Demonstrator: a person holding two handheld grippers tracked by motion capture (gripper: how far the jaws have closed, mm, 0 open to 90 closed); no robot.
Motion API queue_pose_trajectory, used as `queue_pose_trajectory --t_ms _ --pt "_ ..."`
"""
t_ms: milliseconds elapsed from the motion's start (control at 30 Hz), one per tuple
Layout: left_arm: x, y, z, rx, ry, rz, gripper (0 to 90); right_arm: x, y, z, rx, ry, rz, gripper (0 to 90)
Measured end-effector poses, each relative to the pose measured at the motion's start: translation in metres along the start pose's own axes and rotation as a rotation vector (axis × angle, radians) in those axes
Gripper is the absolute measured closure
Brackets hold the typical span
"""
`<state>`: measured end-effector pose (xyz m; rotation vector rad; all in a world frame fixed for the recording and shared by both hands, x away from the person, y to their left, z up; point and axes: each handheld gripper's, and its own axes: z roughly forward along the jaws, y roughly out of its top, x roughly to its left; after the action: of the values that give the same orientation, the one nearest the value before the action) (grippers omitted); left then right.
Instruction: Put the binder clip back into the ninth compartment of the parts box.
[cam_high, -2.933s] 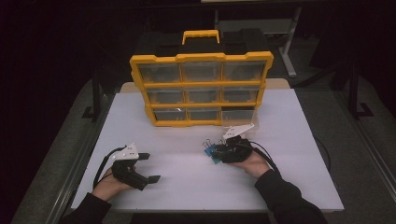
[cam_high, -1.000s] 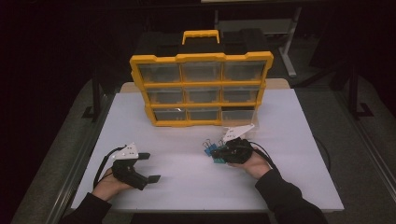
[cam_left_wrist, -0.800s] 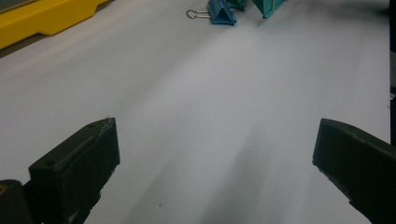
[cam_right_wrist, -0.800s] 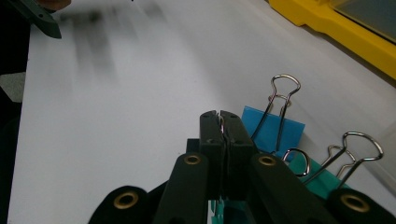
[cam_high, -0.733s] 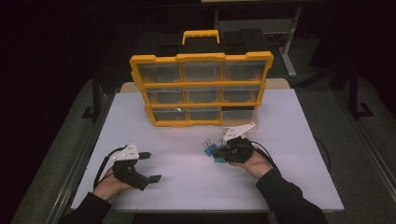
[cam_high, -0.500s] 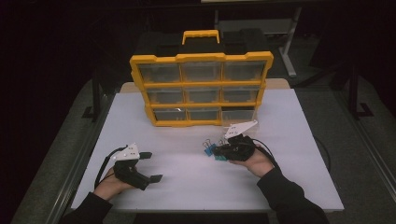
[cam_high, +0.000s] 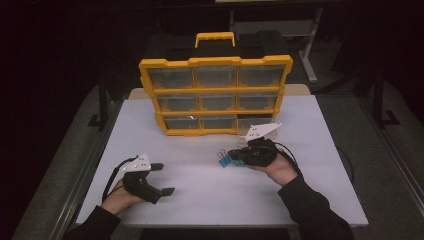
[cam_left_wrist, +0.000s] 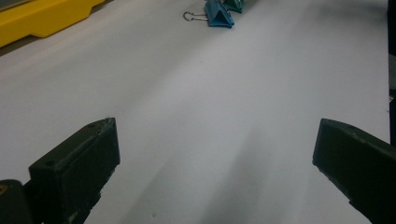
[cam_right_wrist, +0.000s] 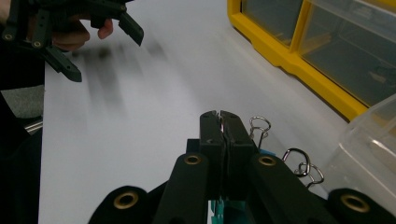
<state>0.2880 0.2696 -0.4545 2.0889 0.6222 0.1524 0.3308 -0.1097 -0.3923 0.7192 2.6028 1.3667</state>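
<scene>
My right gripper (cam_high: 233, 156) hovers just above the white table (cam_high: 210, 200), in front of the yellow organizer (cam_high: 215, 95). Its jaws are pressed shut (cam_right_wrist: 219, 115). A small cluster of binder clips (cam_high: 223, 161) sits right at its tips. A blue clip (cam_left_wrist: 218, 13) and a green one (cam_left_wrist: 235, 4) show in the left gripper view, and wire handles (cam_right_wrist: 259, 127) stick up beside the shut jaws. Whether a clip is pinched I cannot tell. My left gripper (cam_high: 164, 178) rests at the front left, open wide (cam_left_wrist: 219, 154) with nothing between the jaws.
The organizer stands upright at the back of the table, with three rows of clear drawers. A clear plastic bin (cam_right_wrist: 369, 154) sits close to the right of the right gripper's jaws. Bare white tabletop (cam_left_wrist: 196, 107) lies between the two hands.
The right gripper has lifted a little and edged toward the organizer, jaws still shut. The left gripper has stayed where it was.
</scene>
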Motion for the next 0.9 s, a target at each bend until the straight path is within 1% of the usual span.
queue_pose_trajectory --t_ms 200,433,533,667,900 --pt "-0.001 0.000 0.000 0.001 -0.001 -0.004 0.3 -0.002 0.008 -0.005 -0.017 -0.007 0.000 86.9" --pt "-0.001 0.000 0.001 -0.003 0.001 0.007 0.3 -0.004 0.018 -0.011 -0.028 -0.020 -0.001 86.8" --pt "-0.001 0.001 0.001 -0.011 0.005 0.005 0.3 -0.006 0.022 -0.014 -0.036 -0.030 0.003 86.9" --pt "0.000 0.001 0.002 -0.009 0.003 -0.001 0.3 -0.011 0.027 -0.018 -0.041 -0.041 0.006 86.8" --pt "-0.001 0.000 0.002 -0.003 0.004 0.007 0.3 -0.021 0.033 -0.025 -0.050 -0.071 0.016 86.8"
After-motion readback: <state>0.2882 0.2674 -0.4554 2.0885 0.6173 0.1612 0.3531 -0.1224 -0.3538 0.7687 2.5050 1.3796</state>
